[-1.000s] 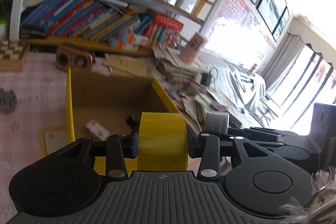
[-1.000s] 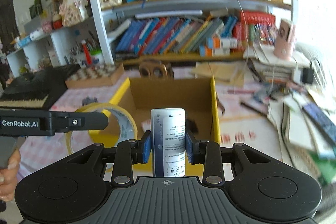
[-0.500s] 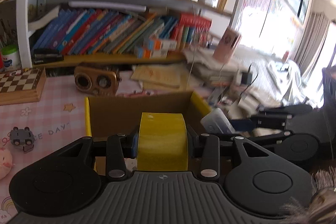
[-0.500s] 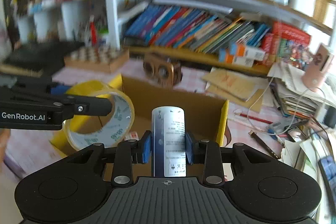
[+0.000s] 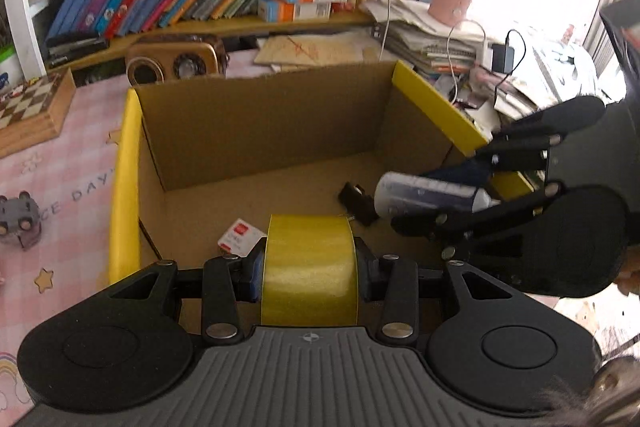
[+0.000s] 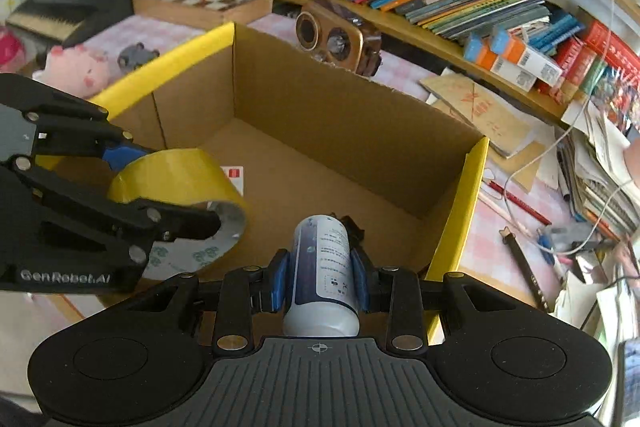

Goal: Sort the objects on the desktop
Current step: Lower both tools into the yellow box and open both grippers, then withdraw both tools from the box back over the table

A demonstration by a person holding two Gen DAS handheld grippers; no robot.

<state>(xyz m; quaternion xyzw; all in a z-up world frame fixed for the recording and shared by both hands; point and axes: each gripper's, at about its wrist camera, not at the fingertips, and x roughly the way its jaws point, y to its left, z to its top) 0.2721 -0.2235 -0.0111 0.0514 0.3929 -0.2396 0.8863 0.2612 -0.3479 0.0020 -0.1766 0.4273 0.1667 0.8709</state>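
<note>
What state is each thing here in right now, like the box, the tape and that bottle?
Cardboard box: open-topped, upright.
Yellow tape roll: clamped in the left gripper, over the box.
White bottle: clamped in the right gripper, over the box.
Small white-and-red packet: lying on the box floor.
Small black object: lying on the box floor.

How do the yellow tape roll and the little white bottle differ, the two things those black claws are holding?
The tape roll is a wide yellow ring with a hollow middle; the bottle is a closed white and dark blue cylinder with printed text. The left gripper clamps the roll across its width; the right gripper squeezes the bottle's sides. Both hang over the open cardboard box.
</note>
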